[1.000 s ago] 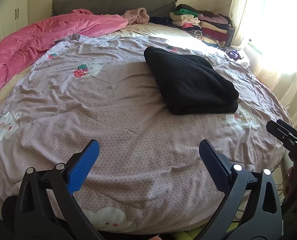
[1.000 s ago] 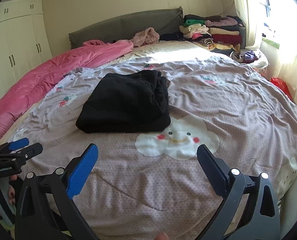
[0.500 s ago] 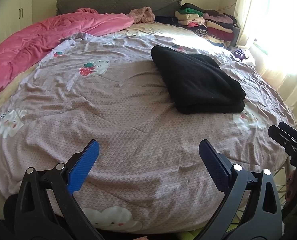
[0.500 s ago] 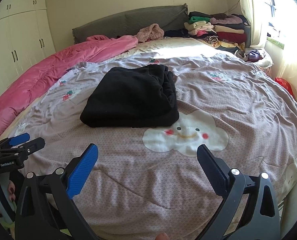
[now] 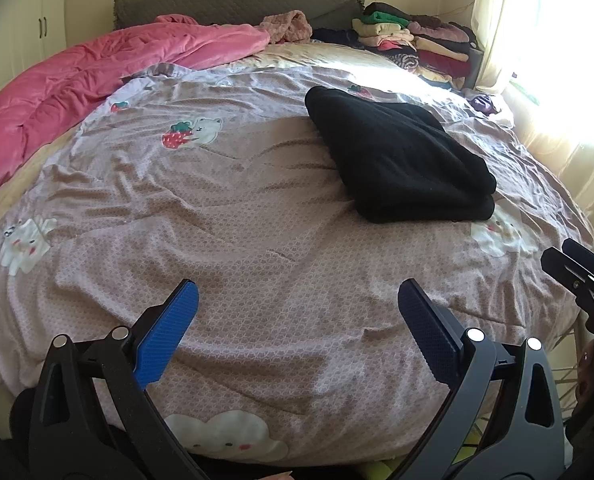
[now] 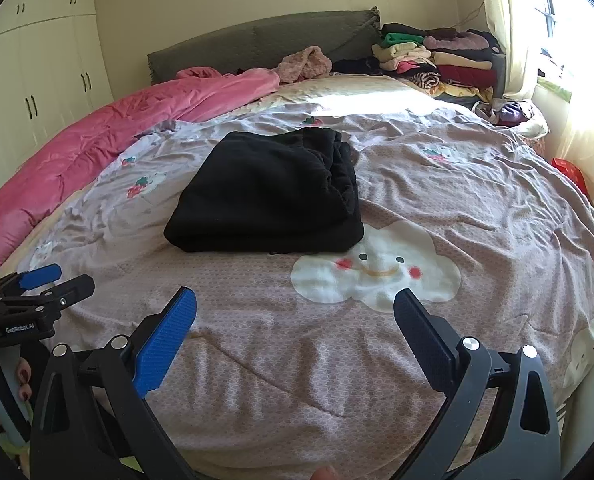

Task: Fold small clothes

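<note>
A folded black garment [image 5: 401, 156] lies on the mauve patterned bedcover [image 5: 257, 240], right of centre in the left wrist view. It also shows in the right wrist view [image 6: 269, 196], just behind a white cloud print [image 6: 377, 268]. My left gripper [image 5: 297, 304] is open and empty over the near part of the bed, well short of the garment. My right gripper [image 6: 295, 308] is open and empty, a little in front of the garment. The left gripper also shows at the left edge of the right wrist view [image 6: 53, 280].
A pink quilt [image 5: 77, 80] is heaped along the left side of the bed. A pile of folded clothes [image 5: 417, 44] sits at the far right by the headboard [image 5: 237, 0]. A curtained window [image 6: 557, 60] is at right, white wardrobes [image 6: 37, 80] at left.
Both grippers have edged forward and slightly up toward the bed, so the black garment looks a little closer. Both stay open. The garment has not moved.
</note>
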Motion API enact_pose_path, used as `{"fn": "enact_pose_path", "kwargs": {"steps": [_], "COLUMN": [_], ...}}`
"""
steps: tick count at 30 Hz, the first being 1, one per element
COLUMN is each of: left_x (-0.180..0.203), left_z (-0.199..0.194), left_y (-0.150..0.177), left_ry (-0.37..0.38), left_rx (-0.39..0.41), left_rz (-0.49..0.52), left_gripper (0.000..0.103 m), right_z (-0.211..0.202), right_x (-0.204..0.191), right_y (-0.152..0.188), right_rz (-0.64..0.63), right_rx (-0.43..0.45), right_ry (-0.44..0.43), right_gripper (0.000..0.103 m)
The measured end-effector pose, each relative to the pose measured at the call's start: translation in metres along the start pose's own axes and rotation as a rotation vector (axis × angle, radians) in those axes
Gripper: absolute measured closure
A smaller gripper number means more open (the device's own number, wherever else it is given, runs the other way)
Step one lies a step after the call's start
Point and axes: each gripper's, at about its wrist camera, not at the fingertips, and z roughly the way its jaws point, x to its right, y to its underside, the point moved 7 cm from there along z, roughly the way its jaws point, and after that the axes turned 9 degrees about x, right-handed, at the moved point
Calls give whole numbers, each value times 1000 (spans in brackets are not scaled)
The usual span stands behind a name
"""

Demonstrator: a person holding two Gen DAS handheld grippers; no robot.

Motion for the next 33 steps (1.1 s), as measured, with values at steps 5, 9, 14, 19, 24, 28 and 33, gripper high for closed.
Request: {"fn": "enact_pose_path", "kwargs": {"steps": [5,9,14,19,24,28,33], "left_x": [0,-2,-1,-3,-4,-3,-6], "left_z": [1,1,0,-1,-1,-1,-1], "left_y": [1,1,1,0,0,1,1], "left_ry": [-1,-11,-12,-16,-19,-23,-32], "left_rx": [-1,2,3,1,-2,-4,-7], "left_rz": [-1,5,9,6,7,9,15], "left_gripper": [9,9,9,9,9,9,9], "right_z": [0,0,2,3,4,5,5], "right_x": [-2,-3,-6,-11,-12,-12,-13], "right_y": [-1,-1,0,-1,-1,-1,0], "right_rz": [-7,-12,-20,-27,-26,-26,-22], "right_rx": [-4,-3,-9,-14,-18,-18,-17], "right_ry": [3,1,-4,-8,-9,-10,-9], "right_gripper": [4,4,4,4,4,4,4]}}
